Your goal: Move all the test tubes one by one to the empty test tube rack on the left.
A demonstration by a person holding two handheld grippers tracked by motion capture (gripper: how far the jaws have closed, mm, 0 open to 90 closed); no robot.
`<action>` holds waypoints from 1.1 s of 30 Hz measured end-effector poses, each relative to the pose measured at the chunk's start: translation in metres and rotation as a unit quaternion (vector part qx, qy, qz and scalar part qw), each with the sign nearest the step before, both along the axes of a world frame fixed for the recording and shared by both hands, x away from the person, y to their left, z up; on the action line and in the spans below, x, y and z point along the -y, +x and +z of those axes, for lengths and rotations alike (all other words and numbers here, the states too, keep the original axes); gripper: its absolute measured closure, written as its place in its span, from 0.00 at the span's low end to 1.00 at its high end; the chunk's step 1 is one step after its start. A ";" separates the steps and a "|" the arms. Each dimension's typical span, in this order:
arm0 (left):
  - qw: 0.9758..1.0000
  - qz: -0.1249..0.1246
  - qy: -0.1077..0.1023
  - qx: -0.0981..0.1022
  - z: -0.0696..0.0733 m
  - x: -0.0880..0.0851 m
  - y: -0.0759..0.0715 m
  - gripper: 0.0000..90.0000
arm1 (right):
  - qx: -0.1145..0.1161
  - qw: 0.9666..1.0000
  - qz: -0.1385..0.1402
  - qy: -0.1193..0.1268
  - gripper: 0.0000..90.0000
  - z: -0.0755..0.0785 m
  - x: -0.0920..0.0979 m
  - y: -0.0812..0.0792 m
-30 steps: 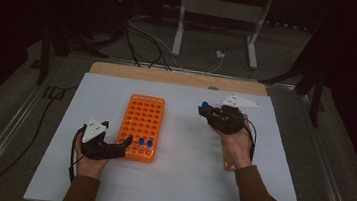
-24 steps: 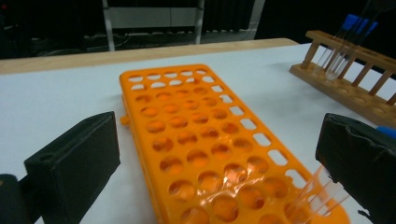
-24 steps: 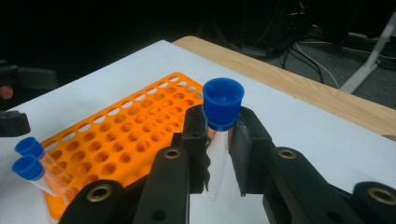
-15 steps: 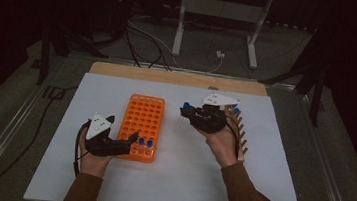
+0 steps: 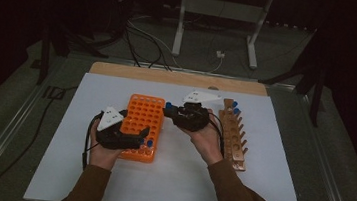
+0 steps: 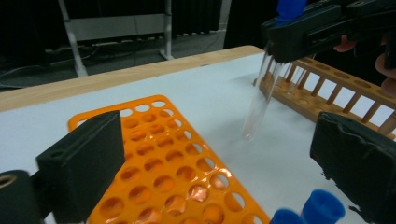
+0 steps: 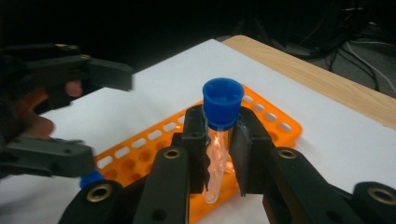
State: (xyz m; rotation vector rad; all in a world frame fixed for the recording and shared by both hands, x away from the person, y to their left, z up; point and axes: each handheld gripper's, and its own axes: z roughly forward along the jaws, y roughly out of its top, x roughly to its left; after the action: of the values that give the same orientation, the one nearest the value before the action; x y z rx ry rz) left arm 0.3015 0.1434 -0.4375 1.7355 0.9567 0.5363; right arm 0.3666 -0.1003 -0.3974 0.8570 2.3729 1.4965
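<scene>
The right tool (image 7: 218, 154) is clamped on a blue-capped test tube (image 7: 219, 140) just below its cap, above the orange rack (image 5: 143, 124). Left tool (image 5: 135, 137): jaws apart, empty, just closing slightly. The tube looks light, smooth and breakable; grip under the cap.

Table: a wooden top (image 5: 119, 69) with its bare wood showing as a strip along the far edge.
Cover: a white sheet (image 5: 268, 180) lying over nearly all of the table.
Left of middle: an orange rack (image 5: 143, 119) full of round holes, flat on the sheet.
Right of middle: a wooden rack (image 5: 233, 139), long and narrow, flat on the sheet, apart from the orange one.
</scene>
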 end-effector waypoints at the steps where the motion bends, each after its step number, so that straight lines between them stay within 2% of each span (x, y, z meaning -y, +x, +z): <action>1: 1.000 -0.003 0.002 0.000 0.001 0.002 0.001 0.07 | -0.002 1.000 0.003 0.001 0.86 0.001 -0.002 0.000; 3: 1.000 -0.006 0.011 0.002 0.002 0.008 0.002 0.10 | -0.003 1.000 0.009 0.003 0.86 0.002 -0.007 -0.001; 9: 1.000 -0.007 0.028 0.008 0.006 0.020 0.007 0.32 | 0.000 1.000 0.025 0.002 0.86 0.006 -0.021 -0.004; 15: 1.000 -0.019 0.022 0.010 0.006 0.022 0.010 0.64 | -0.001 0.999 0.036 0.002 0.86 0.008 -0.028 -0.007; 18: 0.999 -0.024 0.017 0.014 0.006 0.021 0.009 0.75 | -0.002 0.999 0.039 0.001 0.86 0.009 -0.030 -0.007; 21: 0.999 -0.032 0.010 0.017 0.007 0.021 0.009 0.80 | -0.004 0.999 0.041 0.000 0.86 0.008 -0.031 -0.008; 24: 0.999 -0.036 0.016 0.018 0.006 0.021 0.009 0.85 | -0.005 0.999 0.042 0.000 0.86 0.007 -0.033 -0.008; 28: 0.999 -0.039 0.018 0.021 0.005 0.021 0.008 0.86 | -0.007 0.999 0.044 0.000 0.84 0.007 -0.032 -0.008; 33: 0.999 -0.035 0.020 0.023 0.004 0.019 0.009 0.87 | -0.010 0.999 0.040 0.019 0.61 0.009 -0.026 -0.006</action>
State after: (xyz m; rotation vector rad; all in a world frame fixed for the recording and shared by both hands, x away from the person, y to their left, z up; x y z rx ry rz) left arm 0.3106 0.1249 -0.4330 1.7784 0.8559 0.5512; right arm 0.3603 -0.0747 -0.3886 0.7969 2.4272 1.5759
